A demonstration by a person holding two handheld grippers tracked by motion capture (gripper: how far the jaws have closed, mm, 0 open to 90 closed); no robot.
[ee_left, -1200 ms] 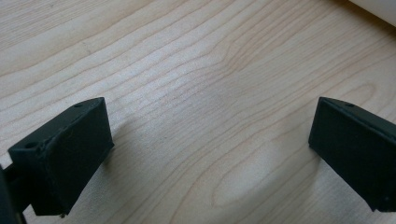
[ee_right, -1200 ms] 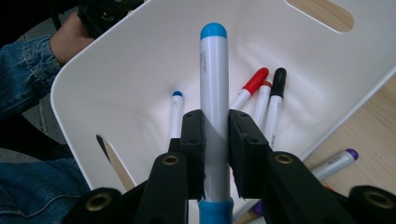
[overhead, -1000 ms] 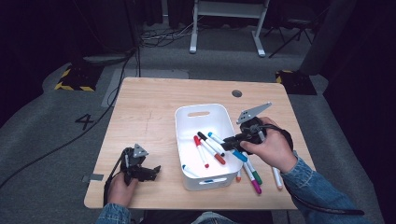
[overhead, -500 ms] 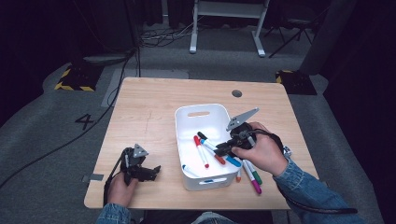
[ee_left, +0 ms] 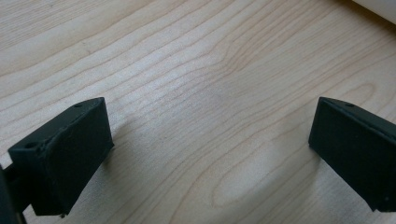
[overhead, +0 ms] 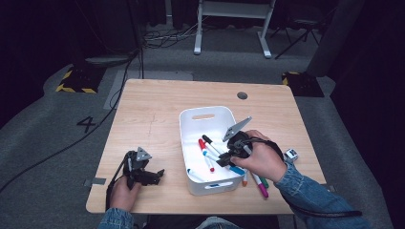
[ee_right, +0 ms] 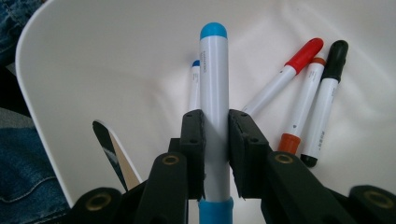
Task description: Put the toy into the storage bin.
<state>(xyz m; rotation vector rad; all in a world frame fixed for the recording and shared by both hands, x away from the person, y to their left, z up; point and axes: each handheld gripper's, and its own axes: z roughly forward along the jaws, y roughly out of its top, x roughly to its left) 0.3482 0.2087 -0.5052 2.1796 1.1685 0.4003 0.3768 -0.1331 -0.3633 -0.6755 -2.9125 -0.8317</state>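
Observation:
A white bin (overhead: 184,125) stands mid-table. My right gripper (overhead: 223,161) reaches into it from the right, shut on a white marker with a light blue cap (ee_right: 214,88); in the right gripper view the right gripper (ee_right: 215,140) points that marker at the bin floor. Below it lie a red marker (ee_right: 286,73), an orange marker (ee_right: 304,105), a black marker (ee_right: 328,88) and a blue marker (ee_right: 194,88). My left gripper (overhead: 154,175) rests on the table left of the bin. In its own view the left gripper (ee_left: 210,154) is open over bare wood (ee_left: 210,84).
Several markers lie on the table right of the bin, among them a magenta one (overhead: 261,187) and an orange one (overhead: 245,180). A small white object (overhead: 290,155) sits near the right edge. A cable grommet (overhead: 242,95) is at the back.
My right gripper has moved left and down with the light blue marker, from the bin's right rim to inside the bin. The left gripper has stayed put.

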